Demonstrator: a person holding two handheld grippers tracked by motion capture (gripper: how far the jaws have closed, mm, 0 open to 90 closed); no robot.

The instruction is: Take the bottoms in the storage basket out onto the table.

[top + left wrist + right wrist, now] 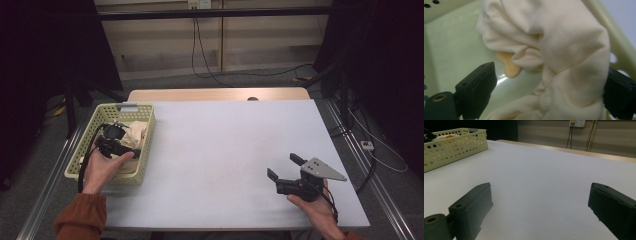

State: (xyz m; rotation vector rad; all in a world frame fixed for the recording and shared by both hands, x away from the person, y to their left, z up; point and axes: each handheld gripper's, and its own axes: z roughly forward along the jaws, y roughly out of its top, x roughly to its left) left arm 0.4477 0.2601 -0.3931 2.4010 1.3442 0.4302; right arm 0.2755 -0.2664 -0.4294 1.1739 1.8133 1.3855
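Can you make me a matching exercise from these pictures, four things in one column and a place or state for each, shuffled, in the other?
Things:
1. left gripper
2. right gripper
3. cream cloth
4. basket

Places or states:
A. pale green, at the table's left edge
B. bunched up inside the basket
C. open, down in the basket, jaws either side of the cloth
D. open, held above bare table at the right

Pairs: 1-C, 2-D, 3-B, 4-A
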